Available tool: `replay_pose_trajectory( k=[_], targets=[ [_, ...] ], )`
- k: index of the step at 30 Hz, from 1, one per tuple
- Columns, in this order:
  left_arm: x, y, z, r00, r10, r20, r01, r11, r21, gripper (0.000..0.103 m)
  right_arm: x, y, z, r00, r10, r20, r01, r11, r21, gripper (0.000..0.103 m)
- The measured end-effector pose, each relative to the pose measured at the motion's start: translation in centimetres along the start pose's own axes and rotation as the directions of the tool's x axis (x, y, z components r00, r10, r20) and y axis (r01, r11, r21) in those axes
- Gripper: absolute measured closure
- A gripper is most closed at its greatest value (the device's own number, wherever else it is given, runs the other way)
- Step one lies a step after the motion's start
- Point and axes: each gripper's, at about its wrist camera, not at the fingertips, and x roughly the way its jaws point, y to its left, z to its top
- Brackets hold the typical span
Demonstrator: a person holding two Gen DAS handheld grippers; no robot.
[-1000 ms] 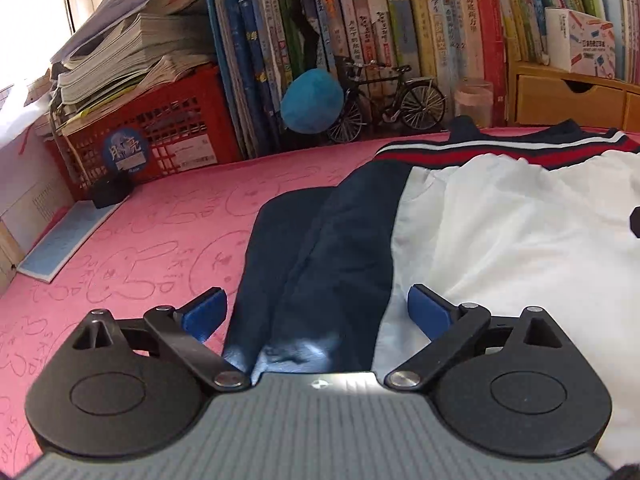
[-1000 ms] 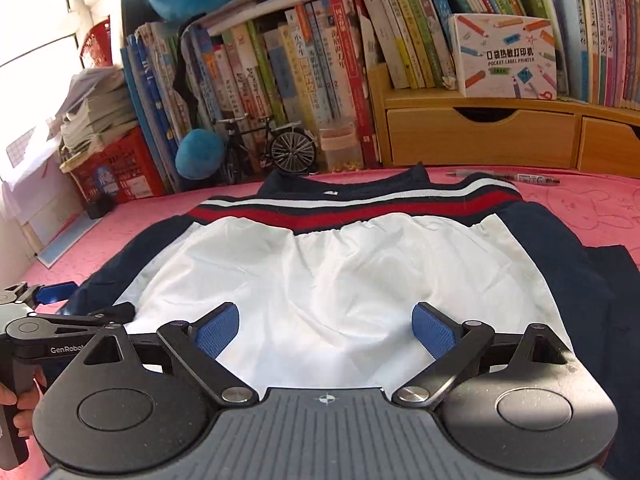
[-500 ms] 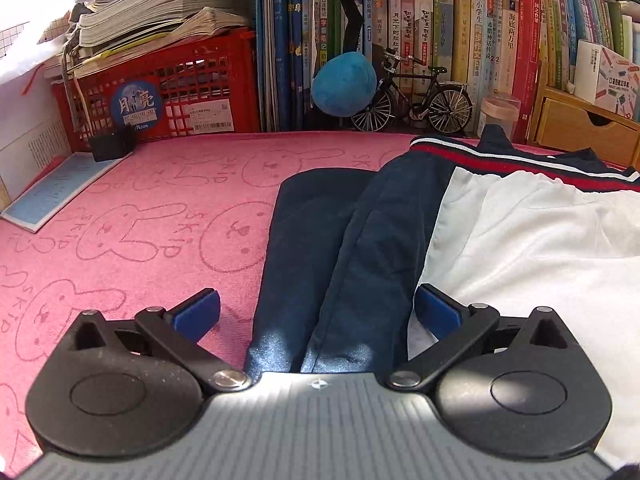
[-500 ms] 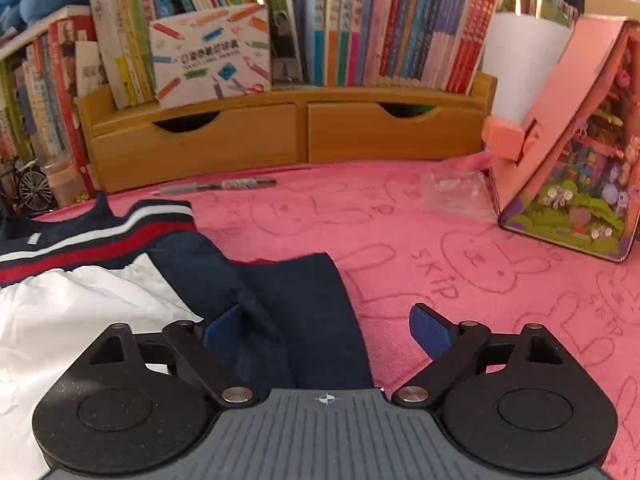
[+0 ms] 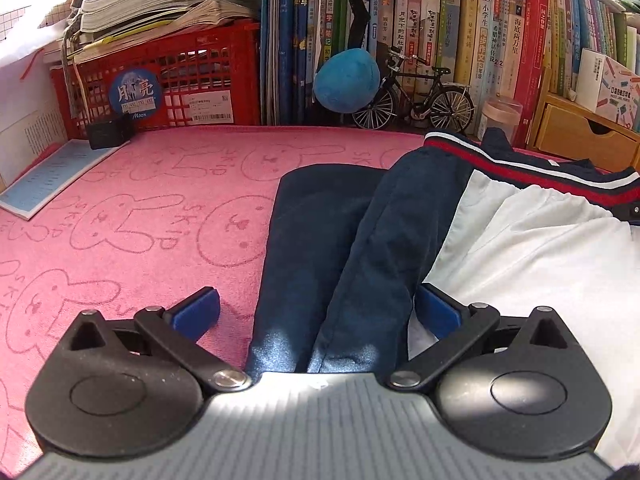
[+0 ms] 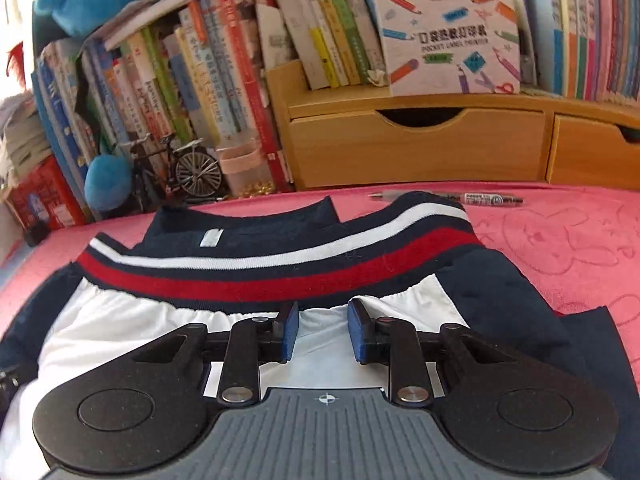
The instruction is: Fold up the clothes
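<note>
A white garment (image 6: pixel 140 328) with navy sleeves and a red, white and navy striped band (image 6: pixel 280 268) lies flat on the pink rabbit-print towel (image 5: pixel 140 220). In the left wrist view its navy left sleeve (image 5: pixel 360 240) runs back between my left gripper's (image 5: pixel 318 314) wide-open blue pads; the right pad sits at the sleeve's edge. My right gripper (image 6: pixel 323 332) hovers over the white cloth just below the striped band. Its jaws are closing to a narrow gap. White fabric shows through that gap, and nothing is pinched between the pads.
Books line the back. A red crate (image 5: pixel 180 76) of papers, a blue plush (image 5: pixel 346 80), a model bicycle (image 5: pixel 420 100) and a jar stand before them. Wooden drawers (image 6: pixel 420 148) sit at the back right, with a pen (image 6: pixel 452 199) in front. A booklet (image 5: pixel 52 176) lies far left.
My right gripper swung from the garment's right sleeve to its middle by the striped band, and its jaws narrowed. The left gripper sank closer to the sleeve, then held still, staying open.
</note>
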Motion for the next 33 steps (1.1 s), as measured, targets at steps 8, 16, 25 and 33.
replay_pose_trajectory(
  k=[8, 16, 25, 33],
  targets=[
    [-0.1, -1.8, 3.2, 1.000, 0.001, 0.001, -0.001, 1.000, -0.001, 0.000, -8.9, 3.9, -2.6, 0.990, 0.063, 0.123, -0.053, 0.995, -0.086, 0.035],
    [-2.0, -1.8, 2.1, 0.998, 0.059, -0.019, -0.059, 0.998, -0.038, 0.001, -17.4, -1.3, -11.3, 0.993, 0.100, 0.062, -0.098, 0.995, -0.028, 0.020],
    [-12.8, -12.5, -0.1, 0.970, -0.102, 0.219, 0.048, 0.970, 0.238, 0.002, -21.0, -10.8, -16.4, 0.996, 0.028, 0.084, -0.051, 0.956, 0.289, 0.016],
    [-9.7, -17.4, 0.0, 0.992, -0.105, 0.070, 0.079, 0.949, 0.307, 0.000, -19.8, -10.5, -16.5, 0.994, 0.028, 0.110, -0.059, 0.956, 0.288, 0.005]
  ],
)
